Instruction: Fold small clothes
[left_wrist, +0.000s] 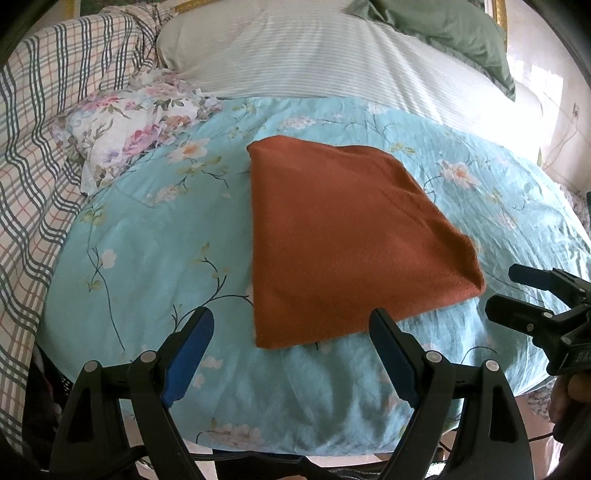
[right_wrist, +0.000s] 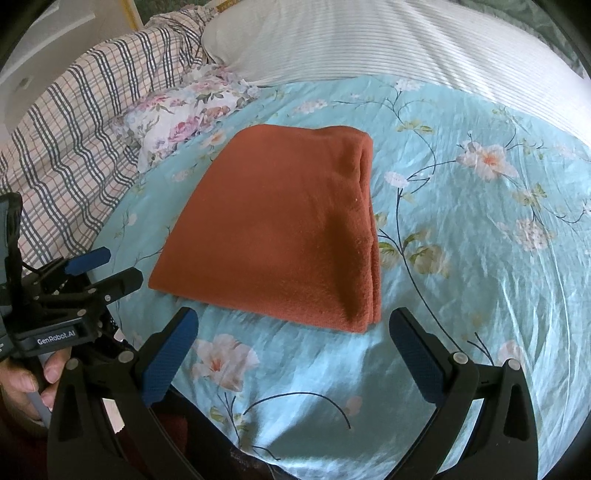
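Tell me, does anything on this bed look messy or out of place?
Nothing much stands out. The rust-orange cloth lies neatly folded on the blue floral cover, layers stacked evenly along its right edge. Both grippers are open and clear of it.

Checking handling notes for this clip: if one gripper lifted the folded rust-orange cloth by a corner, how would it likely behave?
The rust-orange cloth looks like soft, fuzzy knit in stacked layers, so it would probably droop and unfold. It seems light. Its nap likely grips the satiny blue floral bedspread somewhat, though pushing may bunch it.
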